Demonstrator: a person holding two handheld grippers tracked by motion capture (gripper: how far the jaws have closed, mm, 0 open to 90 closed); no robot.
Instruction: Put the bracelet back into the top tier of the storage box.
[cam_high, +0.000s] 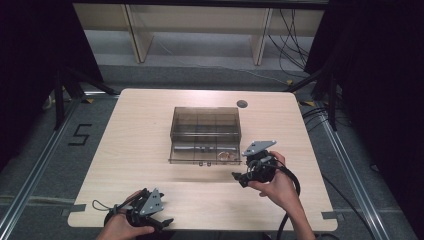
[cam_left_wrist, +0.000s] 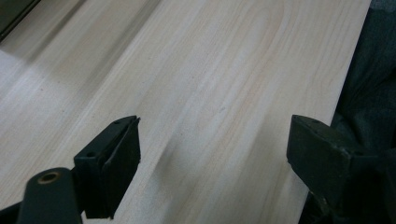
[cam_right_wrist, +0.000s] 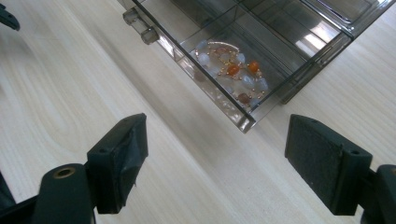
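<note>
A smoky clear plastic box (cam_high: 205, 126) stands mid-table with its lower drawer (cam_high: 206, 154) pulled out toward me. A beaded bracelet (cam_right_wrist: 232, 71) with orange and pale beads lies in the drawer's right corner compartment, seen too in the high view, bracelet (cam_high: 226, 155). My right gripper (cam_high: 246, 176) hovers open just in front of the drawer's right corner, its jaws wide apart with nothing between them; right gripper (cam_right_wrist: 215, 161). My left gripper (cam_high: 150, 216) rests open at the table's near left edge, over bare wood; left gripper (cam_left_wrist: 212, 158).
The wooden table (cam_high: 140, 130) has a dark round hole cap (cam_high: 242, 104) at the back right. Small drawer handles (cam_right_wrist: 139, 27) stick out at the drawer's front. Grey floor, rails and cables surround the table.
</note>
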